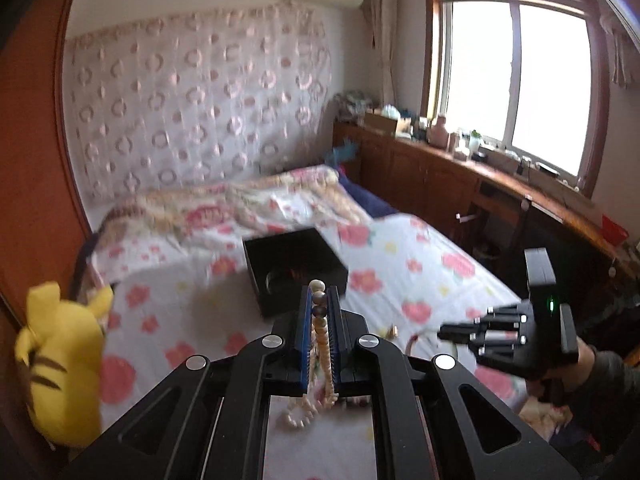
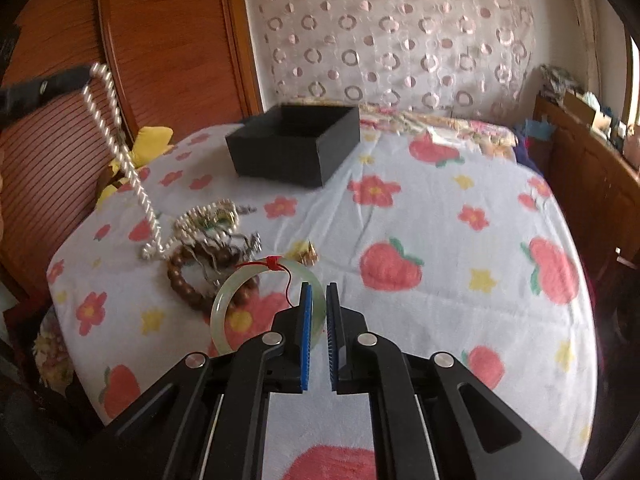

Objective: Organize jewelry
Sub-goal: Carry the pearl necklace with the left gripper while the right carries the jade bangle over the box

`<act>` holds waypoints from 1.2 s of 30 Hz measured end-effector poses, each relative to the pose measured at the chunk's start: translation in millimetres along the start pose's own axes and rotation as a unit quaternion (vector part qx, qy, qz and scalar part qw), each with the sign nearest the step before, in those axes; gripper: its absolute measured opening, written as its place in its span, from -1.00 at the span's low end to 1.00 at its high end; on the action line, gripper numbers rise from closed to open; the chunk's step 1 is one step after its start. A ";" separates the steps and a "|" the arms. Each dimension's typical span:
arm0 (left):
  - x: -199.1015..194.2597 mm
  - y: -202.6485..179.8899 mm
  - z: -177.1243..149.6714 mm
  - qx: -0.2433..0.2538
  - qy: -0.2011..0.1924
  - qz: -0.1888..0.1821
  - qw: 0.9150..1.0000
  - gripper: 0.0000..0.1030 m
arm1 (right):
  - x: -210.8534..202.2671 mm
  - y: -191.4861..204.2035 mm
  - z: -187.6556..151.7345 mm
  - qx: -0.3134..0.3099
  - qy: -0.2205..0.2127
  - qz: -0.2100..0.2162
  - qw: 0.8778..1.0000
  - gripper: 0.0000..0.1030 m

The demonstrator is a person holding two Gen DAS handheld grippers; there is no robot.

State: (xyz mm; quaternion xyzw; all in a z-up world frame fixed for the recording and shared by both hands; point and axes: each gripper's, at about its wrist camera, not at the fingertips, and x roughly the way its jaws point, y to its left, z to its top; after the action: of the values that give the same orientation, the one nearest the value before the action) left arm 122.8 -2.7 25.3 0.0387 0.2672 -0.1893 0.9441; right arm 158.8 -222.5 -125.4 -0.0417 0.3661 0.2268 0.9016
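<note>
My left gripper point(image 1: 319, 294) is shut on a pearl bead necklace point(image 1: 322, 334) and holds it up over the bed; in the right wrist view the necklace point(image 2: 120, 148) hangs from that gripper point(image 2: 80, 76) down to the sheet. A black open box point(image 1: 294, 268) sits just beyond it, also in the right wrist view point(image 2: 296, 144). My right gripper point(image 2: 319, 292) is slightly open around the rim of a pale green jade bangle point(image 2: 224, 300) with a red thread. A brown bead bracelet point(image 2: 188, 280) and tangled silver chains point(image 2: 216, 224) lie left of it.
The floral bedsheet point(image 2: 440, 220) covers the bed. A yellow plush toy point(image 1: 60, 360) lies at the left edge by a wooden wardrobe point(image 2: 160, 40). A wooden cabinet with clutter point(image 1: 460, 160) runs along the window side. A small gold item point(image 2: 308, 254) lies near the bangle.
</note>
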 end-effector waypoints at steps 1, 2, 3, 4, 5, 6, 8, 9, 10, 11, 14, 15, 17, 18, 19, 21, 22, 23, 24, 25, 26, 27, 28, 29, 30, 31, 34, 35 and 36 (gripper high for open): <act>-2.2 -0.6 5.5 0.002 -0.006 0.002 1.000 -0.88 | -3.5 1.6 3.5 -0.003 -0.004 -0.001 1.000 -0.84; -5.2 -1.6 14.0 0.005 -0.014 0.004 1.000 -0.88 | -6.7 3.3 7.6 -0.007 -0.009 -0.002 1.000 -0.84; -7.7 -2.5 22.3 0.007 -0.022 0.006 1.000 -0.88 | -8.5 2.2 10.4 -0.008 -0.012 -0.003 1.000 -0.84; -10.2 -3.1 31.0 0.010 -0.029 0.008 0.999 -0.88 | -11.7 3.0 15.3 -0.010 -0.018 -0.004 1.000 -0.84; -12.0 -3.5 38.5 0.012 -0.035 0.009 0.999 -0.88 | -14.6 2.3 19.3 -0.011 -0.022 -0.006 1.000 -0.84; -14.3 -4.7 46.0 0.015 -0.040 0.011 0.999 -0.88 | -17.8 0.7 23.1 -0.013 -0.027 -0.007 1.000 -0.84; -17.0 -6.4 62.3 0.021 -0.054 0.016 0.998 -0.88 | -23.3 -2.0 29.7 -0.016 -0.035 -0.009 0.999 -0.84; -18.3 -7.2 70.1 0.024 -0.060 0.018 0.998 -0.88 | -26.9 -1.5 35.6 -0.018 -0.042 -0.010 0.999 -0.84; -18.7 -7.4 76.2 0.025 -0.063 0.019 0.997 -0.88 | -28.5 -3.3 38.9 -0.019 -0.045 -0.011 0.999 -0.84; -18.4 -8.4 83.5 0.029 -0.068 0.023 0.997 -0.88 | -31.2 -2.6 45.4 -0.022 -0.050 -0.013 0.998 -0.84; -8.1 -9.3 98.9 0.035 -0.071 0.033 0.996 -0.88 | -34.7 -5.2 59.4 -0.027 -0.060 -0.017 0.998 -0.84; -2.3 -8.1 102.2 0.034 -0.069 0.034 0.996 -0.88 | -35.3 -5.6 65.8 -0.029 -0.064 -0.018 0.997 -0.84; 11.3 -7.2 106.0 0.034 -0.062 0.032 0.997 -0.88 | -35.3 -6.3 77.4 -0.032 -0.070 -0.018 0.997 -0.84; 21.0 -6.0 106.9 0.034 -0.059 0.032 0.997 -0.88 | -35.3 -7.3 81.5 -0.033 -0.072 -0.018 0.997 -0.84; 27.0 -4.5 107.4 0.034 -0.055 0.030 0.997 -0.88 | -34.1 -7.8 87.2 -0.035 -0.074 -0.017 0.996 -0.84; 48.9 -1.4 107.5 0.033 -0.044 0.029 0.998 -0.88 | -29.8 -10.2 97.2 -0.038 -0.077 -0.019 0.996 -0.84; 55.7 -0.1 106.1 0.032 -0.040 0.029 0.998 -0.88 | -27.4 -11.6 101.7 -0.039 -0.077 -0.019 0.996 -0.84; 69.2 4.0 106.0 0.028 -0.033 0.027 0.999 -0.88 | -23.8 -12.8 106.7 -0.040 -0.077 -0.017 0.996 -0.84; 77.2 7.3 105.7 0.024 -0.029 0.025 0.999 -0.88 | -19.2 -14.8 110.9 -0.040 -0.076 -0.016 0.996 -0.84; 83.2 10.9 104.0 0.020 -0.026 0.023 0.999 -0.88 | -15.7 -17.1 113.4 -0.040 -0.075 -0.017 0.996 -0.84; 91.5 15.1 104.6 0.014 -0.022 0.019 0.999 -0.88 | -10.4 -18.3 118.4 -0.041 -0.073 -0.017 0.996 -0.84; 96.6 18.2 105.8 0.012 -0.021 0.016 1.000 -0.88 | -6.6 -19.6 121.9 -0.042 -0.072 -0.017 0.996 -0.84; 99.3 19.6 106.6 0.011 -0.021 0.015 1.000 -0.88 | -4.3 -20.4 123.4 -0.042 -0.071 -0.016 0.996 -0.84; 102.2 22.2 109.8 0.010 -0.022 0.011 1.000 -0.88 | -0.2 -21.6 127.7 -0.043 -0.070 -0.014 0.996 -0.84; 103.5 23.5 114.2 0.010 -0.025 0.008 1.000 -0.88 | 3.1 -22.9 131.4 -0.044 -0.070 -0.014 0.996 -0.84; 103.5 24.4 117.5 0.009 -0.028 0.003 1.000 -0.88 | 5.5 -24.9 134.2 -0.044 -0.070 -0.013 0.996 -0.84; 103.6 29.9 133.5 0.012 -0.042 -0.002 0.999 -0.88 | 15.1 -30.7 146.7 -0.043 -0.070 -0.009 0.997 -0.84; 104.9 31.6 139.4 0.014 -0.046 -0.003 0.999 -0.88 | 17.3 -32.8 149.5 -0.043 -0.071 -0.007 0.997 -0.84; 108.0 33.7 144.2 0.016 -0.047 -0.003 0.999 -0.87 | 20.0 -34.8 153.0 -0.041 -0.072 -0.005 0.997 -0.84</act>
State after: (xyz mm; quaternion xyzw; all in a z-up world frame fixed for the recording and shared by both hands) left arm 291.0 -33.0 91.5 0.0440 0.2201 -0.1977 0.9542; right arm 284.8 -209.1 -30.6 -0.0643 0.2905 0.2398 0.9241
